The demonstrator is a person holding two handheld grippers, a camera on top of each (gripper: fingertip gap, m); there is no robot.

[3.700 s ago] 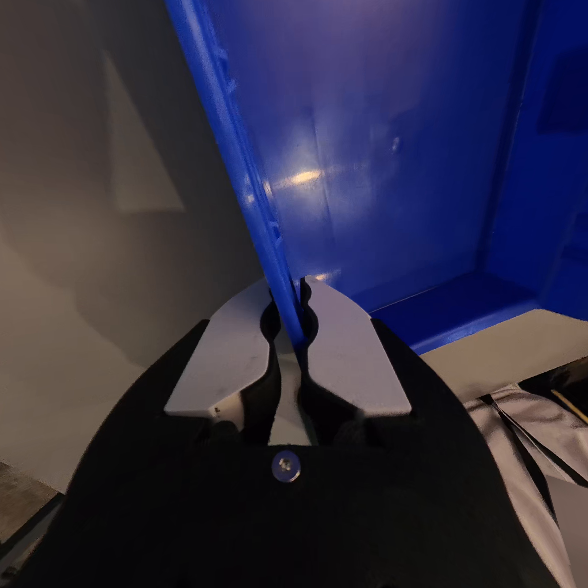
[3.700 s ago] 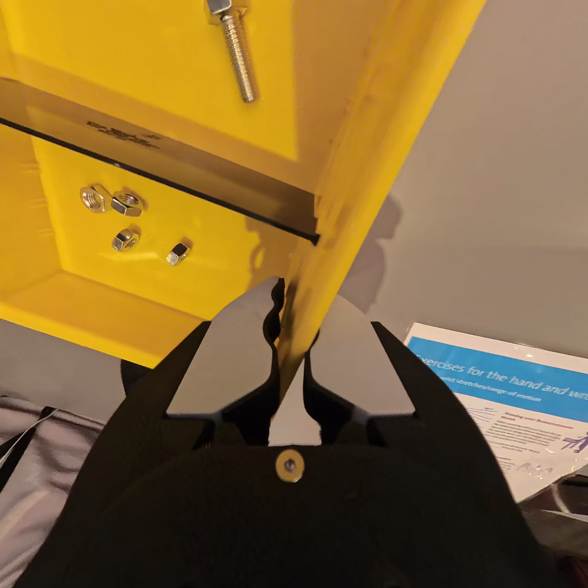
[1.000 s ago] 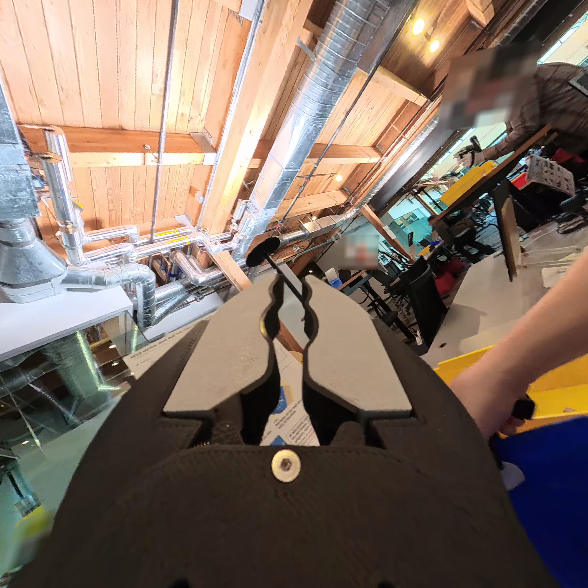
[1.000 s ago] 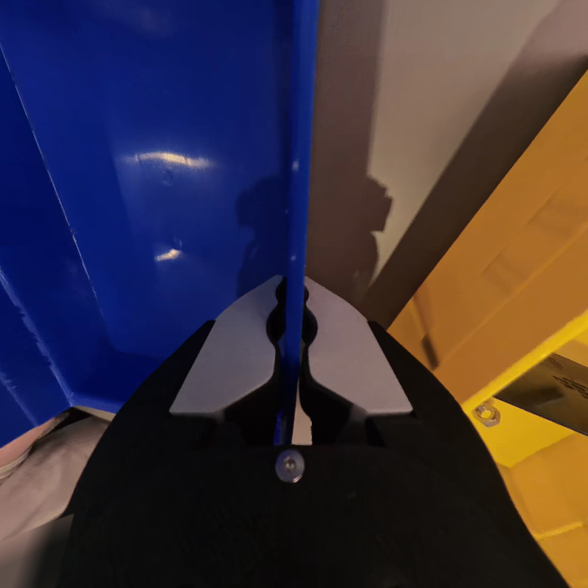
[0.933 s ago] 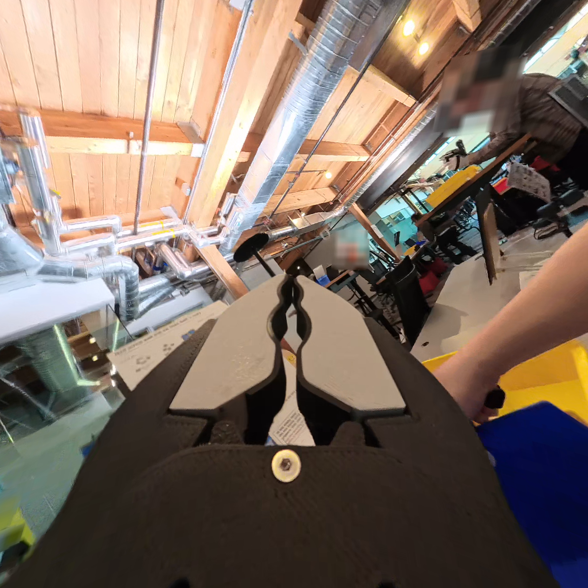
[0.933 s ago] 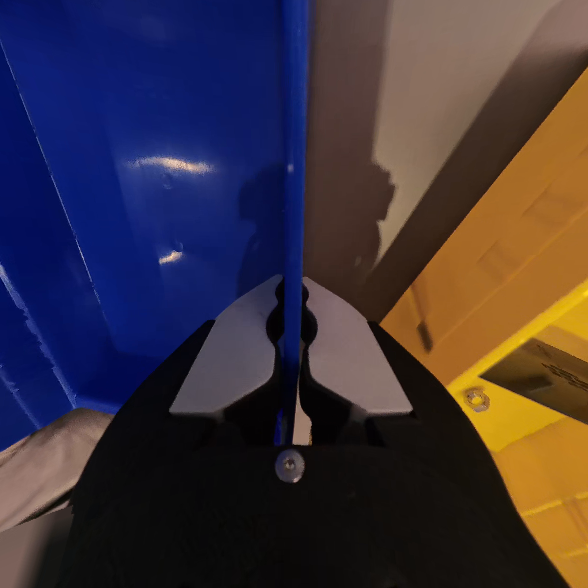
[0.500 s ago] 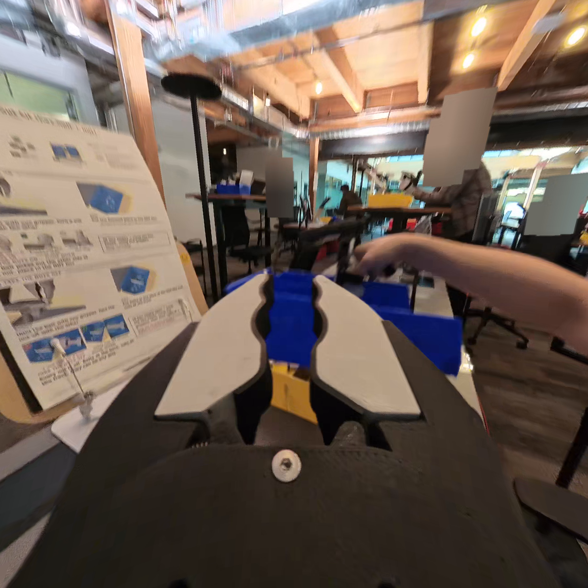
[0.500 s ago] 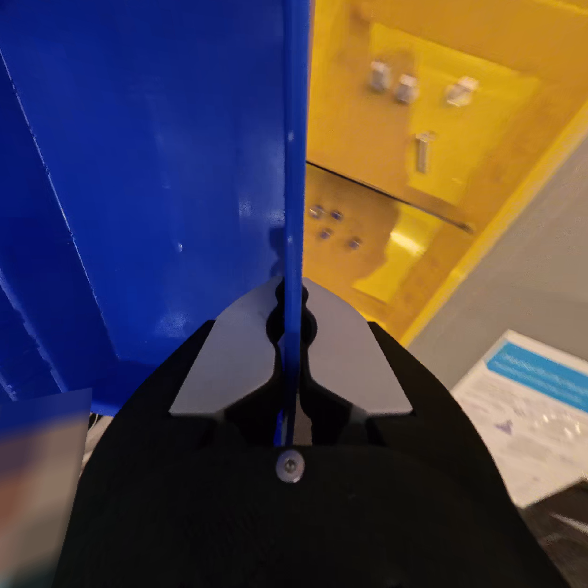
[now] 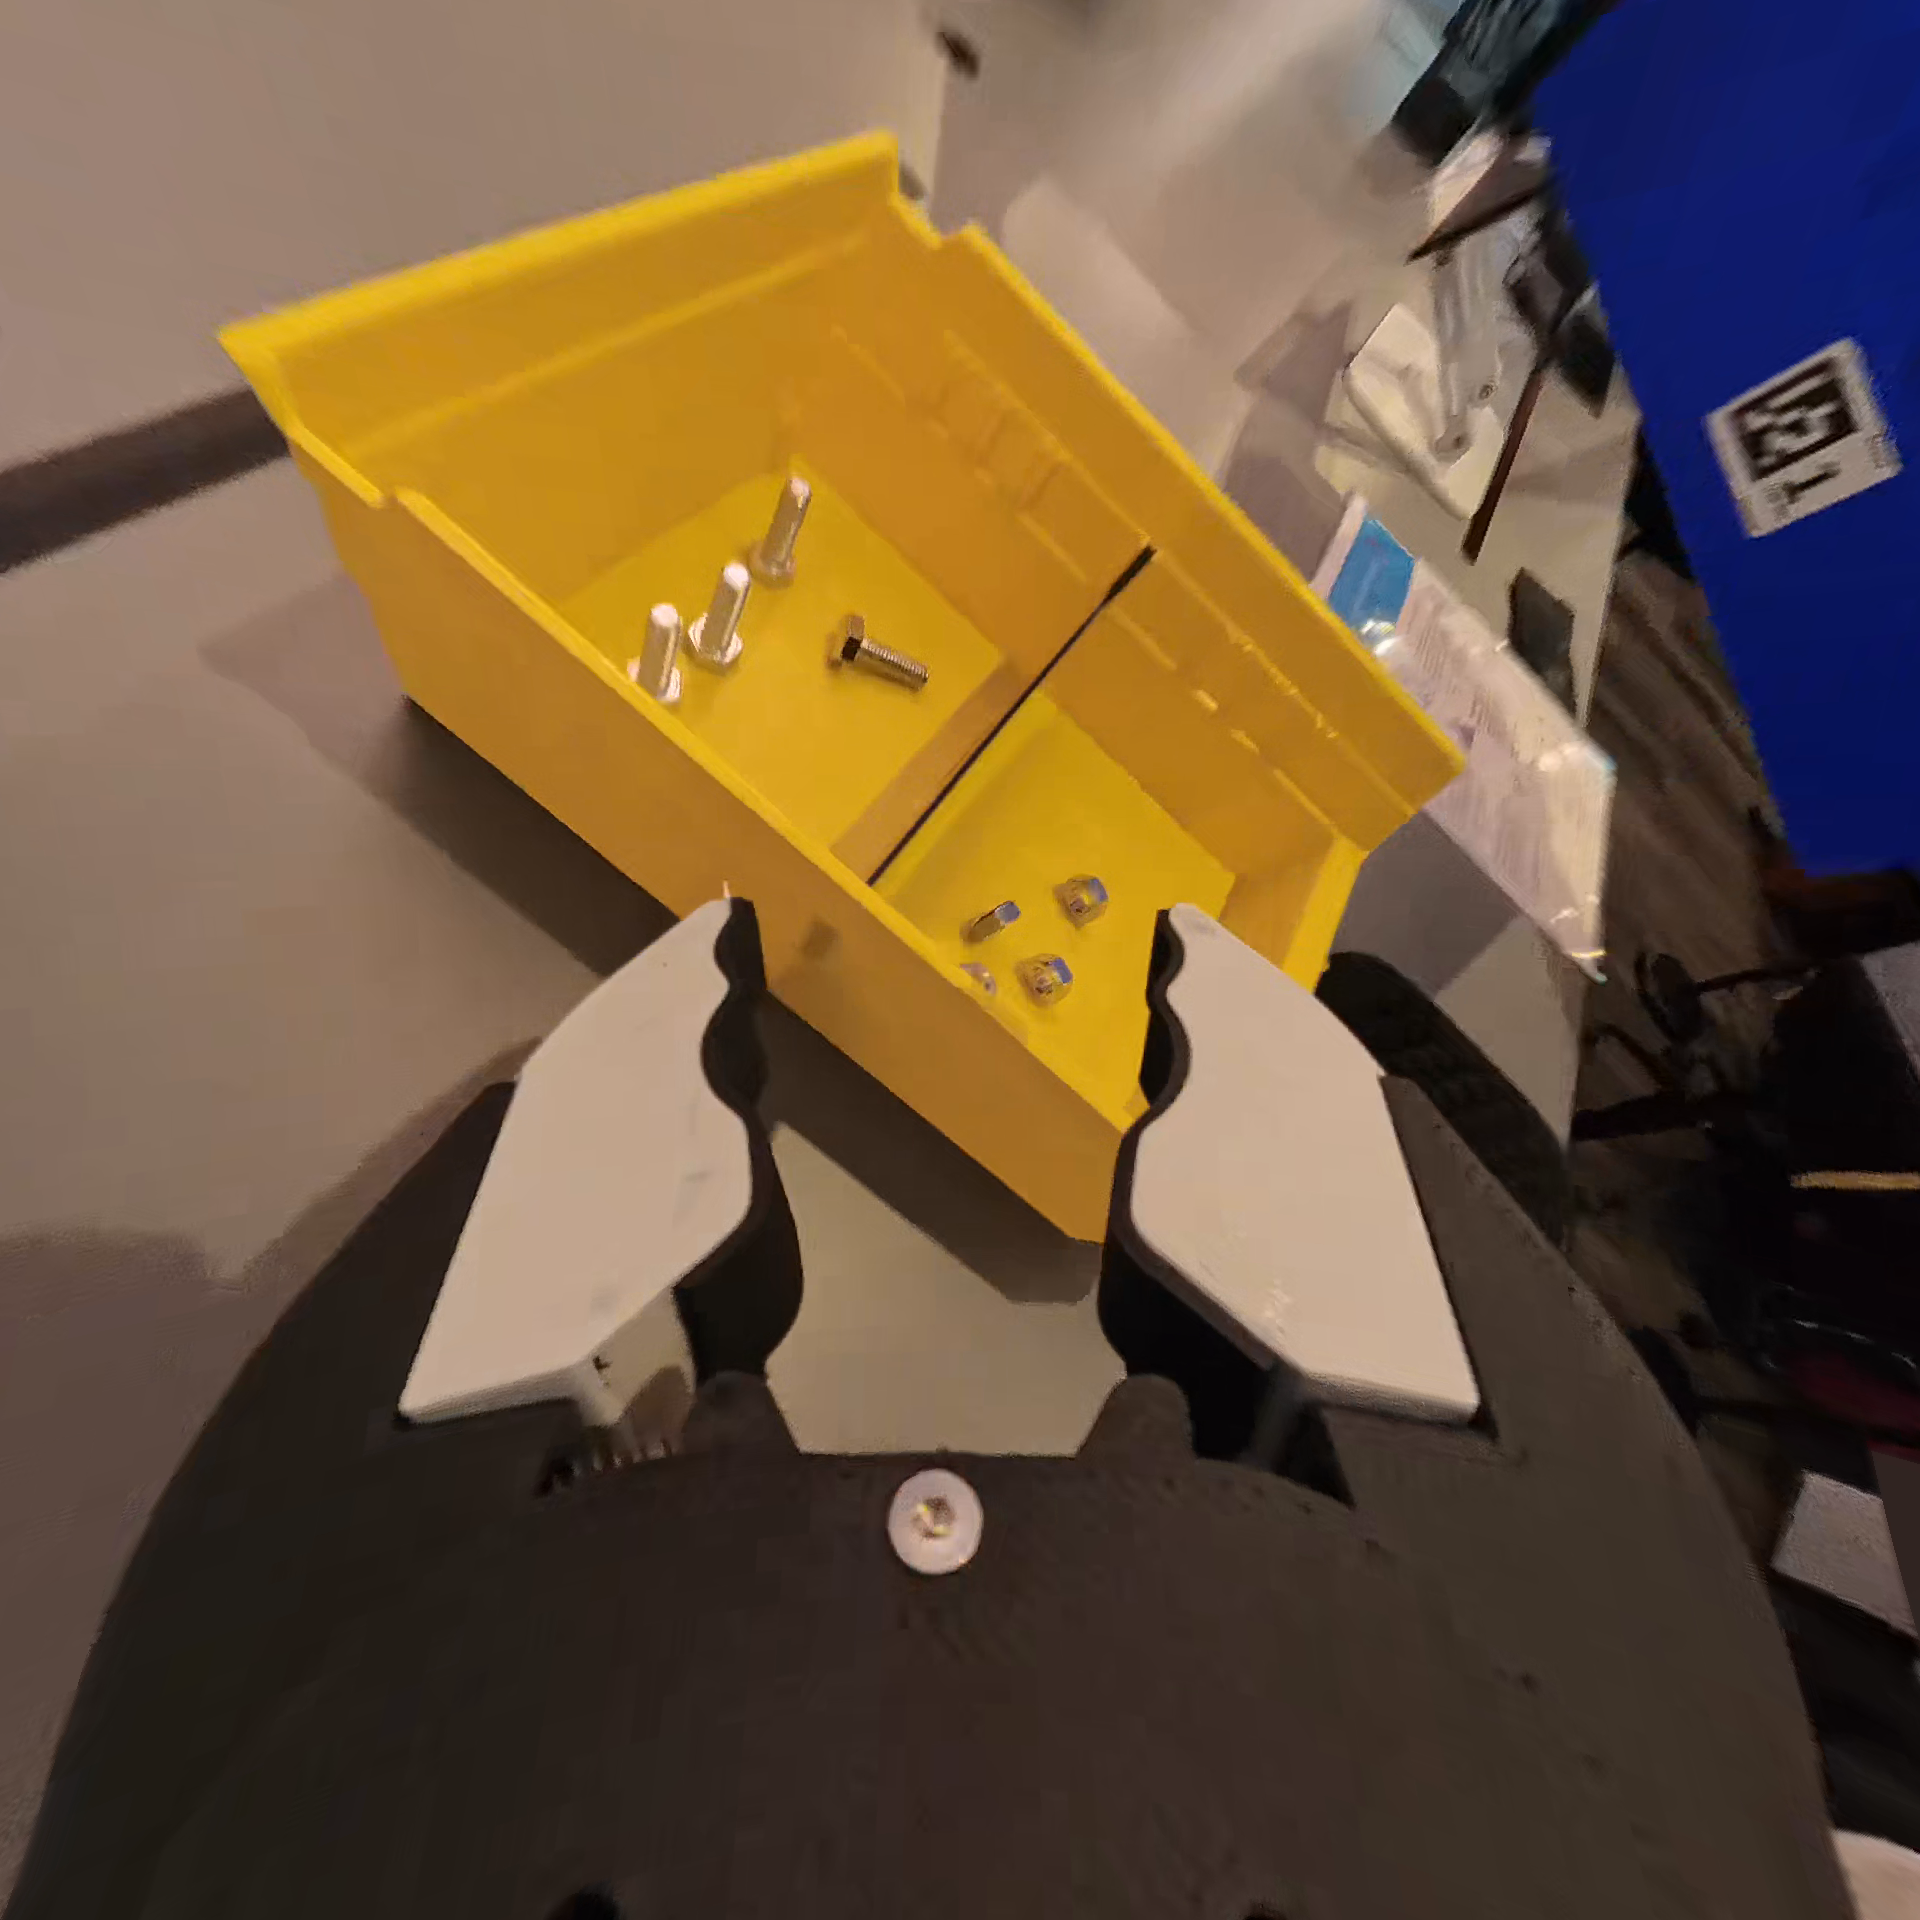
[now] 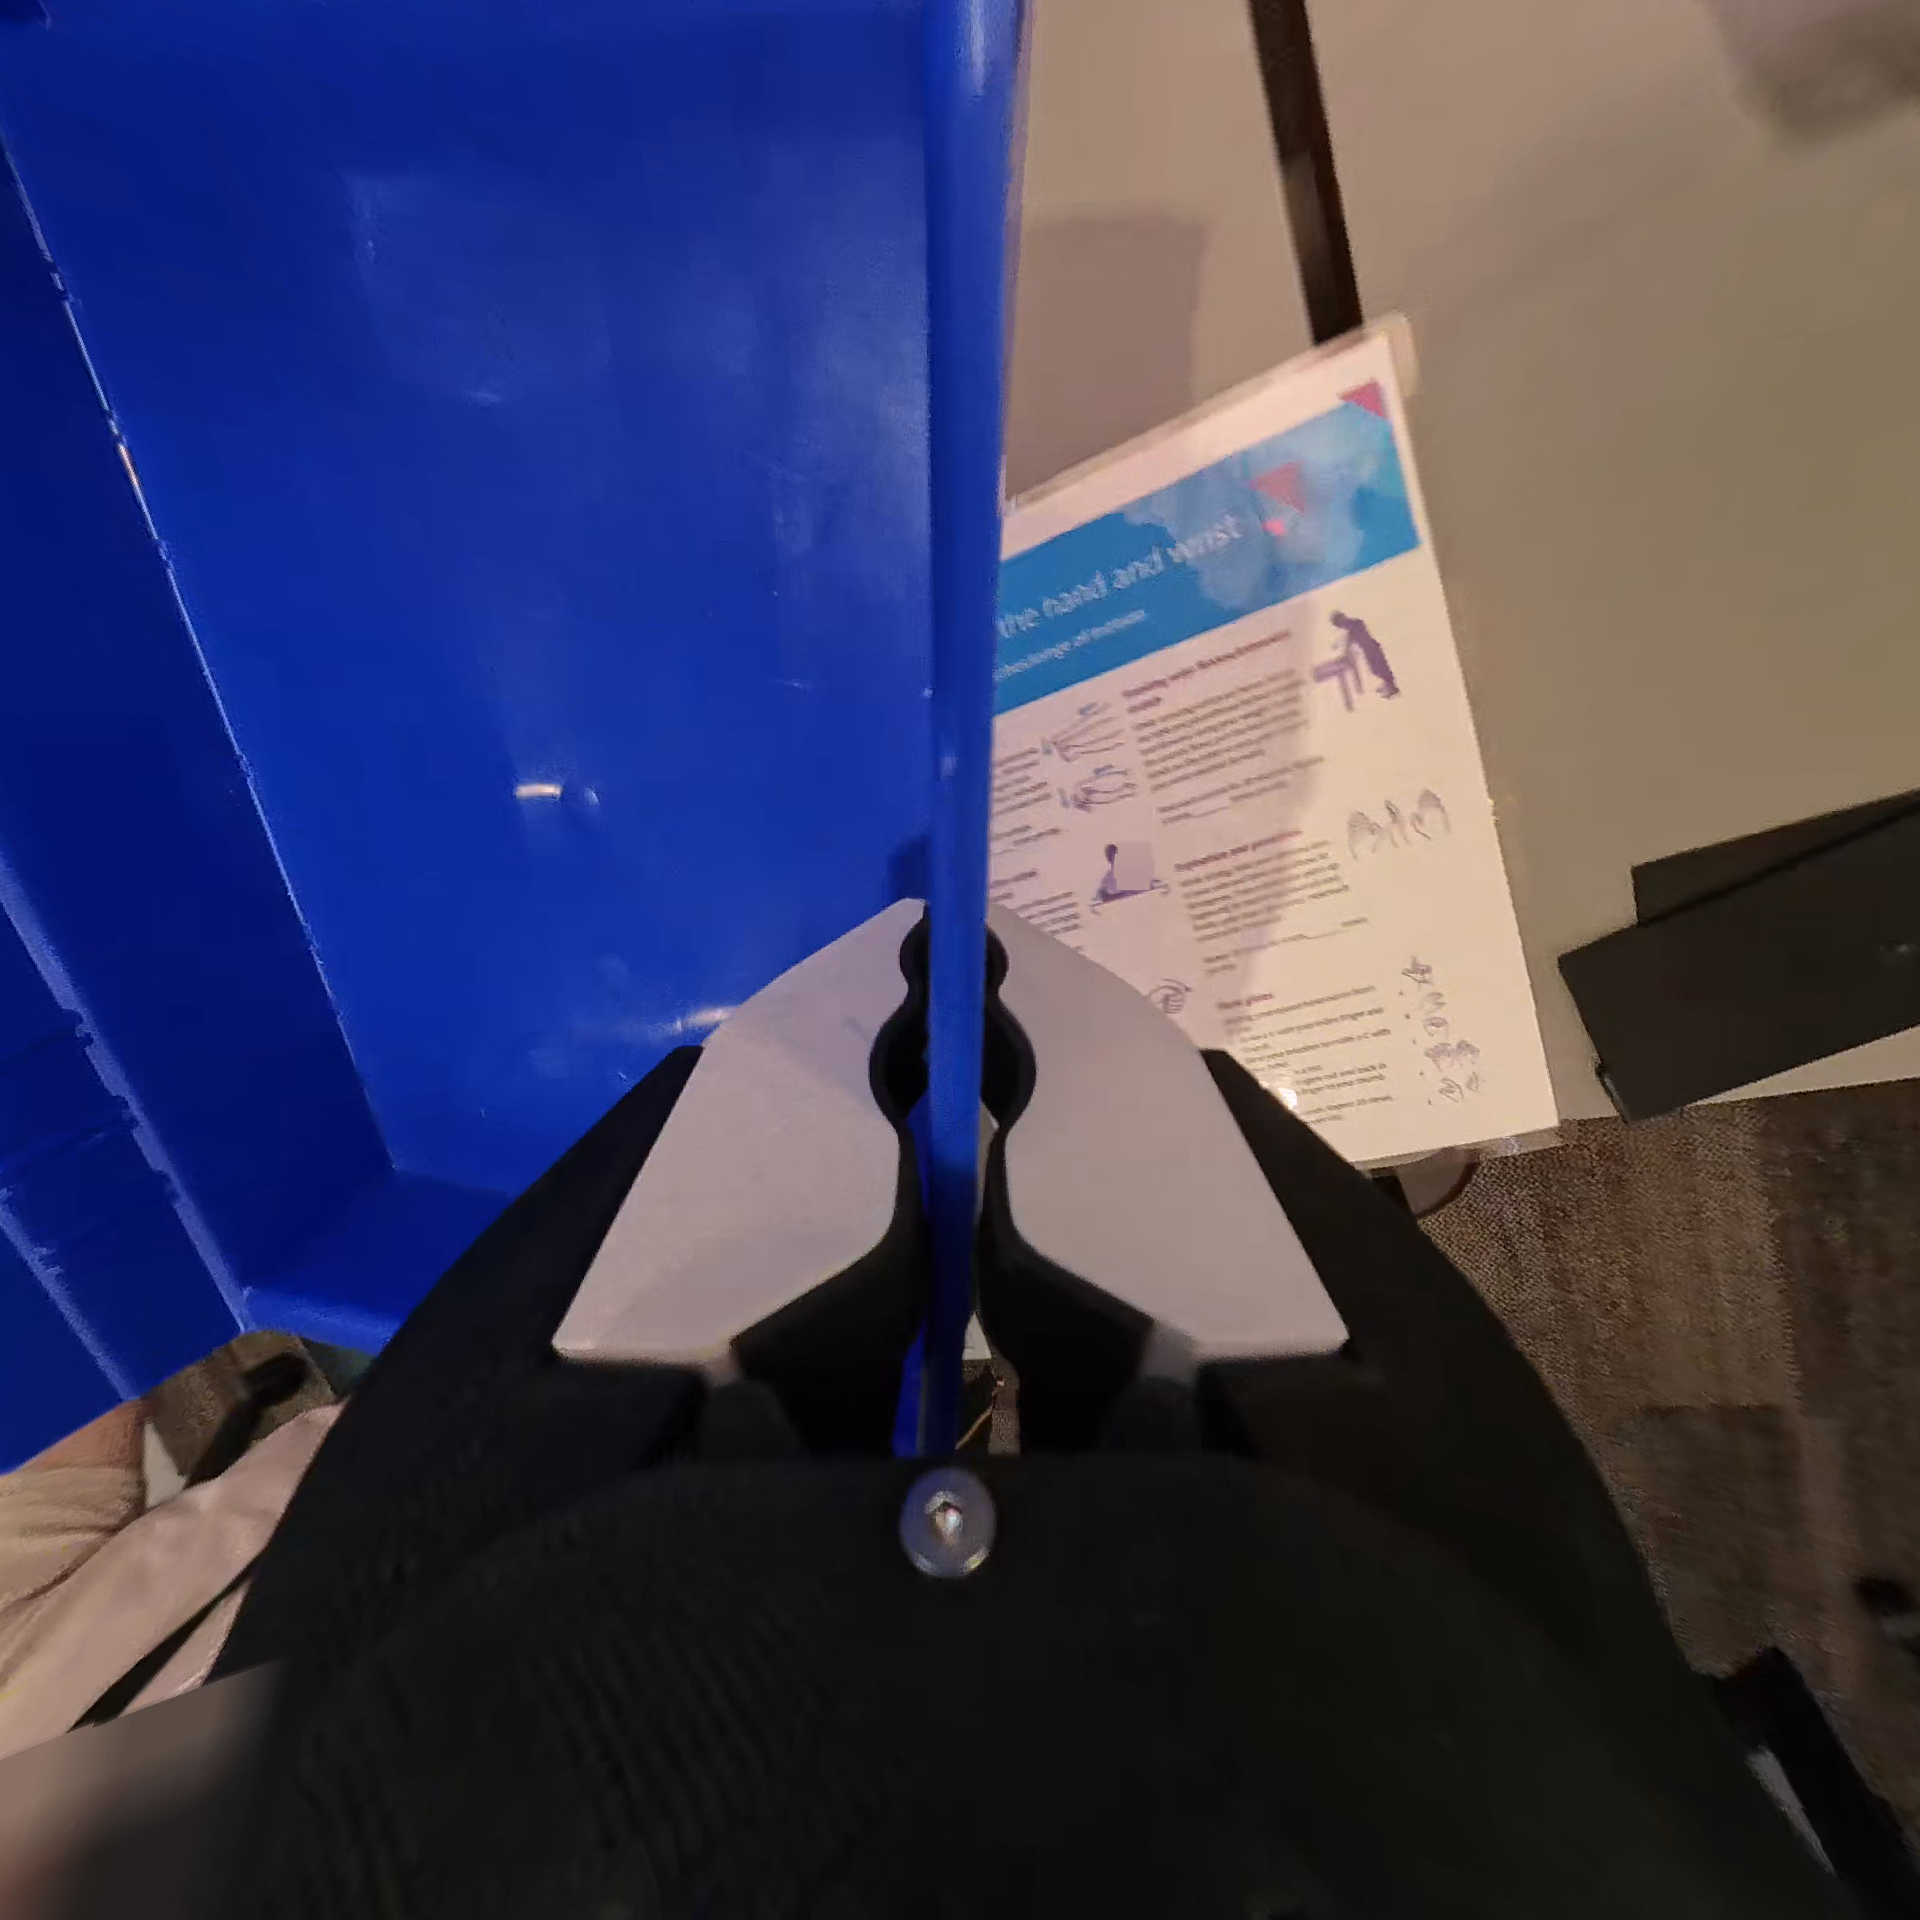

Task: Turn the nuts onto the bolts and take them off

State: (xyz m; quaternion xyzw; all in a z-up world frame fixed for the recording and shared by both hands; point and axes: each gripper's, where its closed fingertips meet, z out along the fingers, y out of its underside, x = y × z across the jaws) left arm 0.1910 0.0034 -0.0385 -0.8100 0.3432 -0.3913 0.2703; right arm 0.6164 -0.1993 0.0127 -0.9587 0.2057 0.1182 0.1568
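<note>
Four silver bolts [image 9: 879, 657] in yellow bin's far compartment, three seemingly upright, four nuts [image 9: 1043, 976] nearer.

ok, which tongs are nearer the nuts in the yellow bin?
Left. The left tongs hang open just short of the nuts in the yellow bin; the right tongs clamp the blue bin wall.

A workshop or lab bench: ahead of the left fingers a yellow parts bin [image 9: 644, 343] holding bolts [image 9: 878, 657] and nuts [image 9: 1042, 977]; right of the right fingers, a laminated instruction sheet [image 10: 1299, 790] on a grey tabletop [image 10: 1621, 312].
</note>
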